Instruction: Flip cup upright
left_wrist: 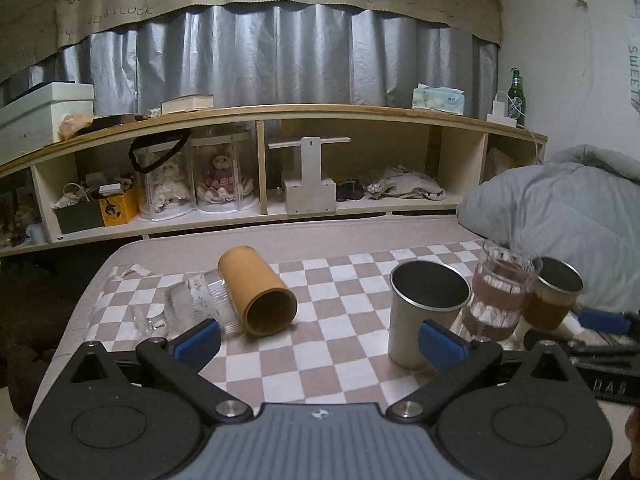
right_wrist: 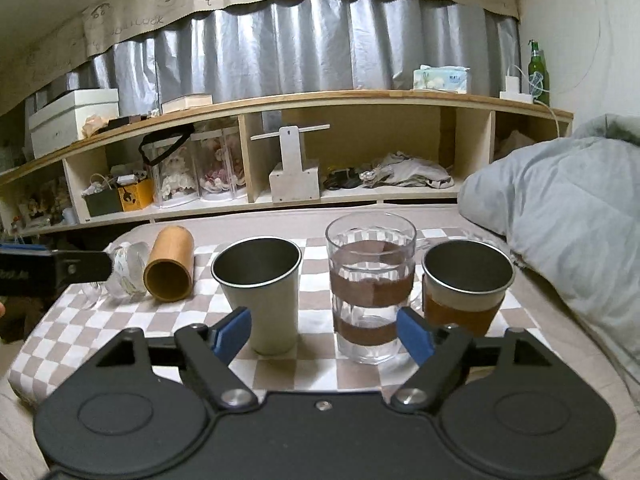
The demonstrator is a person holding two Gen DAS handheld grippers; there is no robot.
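Observation:
An orange-brown cylindrical cup (left_wrist: 258, 294) lies on its side on the checkered cloth (left_wrist: 320, 360), mouth facing me; it also shows in the right wrist view (right_wrist: 170, 266). A clear ribbed glass (left_wrist: 200, 304) lies on its side just left of it, also in the right wrist view (right_wrist: 126, 268). My left gripper (left_wrist: 320, 346) is open and empty, its left pad near the lying glass. My right gripper (right_wrist: 323, 334) is open and empty, in front of an upright steel cup (right_wrist: 262, 292) and an upright clear glass (right_wrist: 370, 284).
Upright on the cloth: a steel cup (left_wrist: 426, 312), a clear glass with brown bands (left_wrist: 498, 290) and a steel cup with a brown sleeve (right_wrist: 466, 284). A grey duvet (right_wrist: 560, 216) lies at the right. A cluttered shelf (left_wrist: 280, 160) stands behind the bed.

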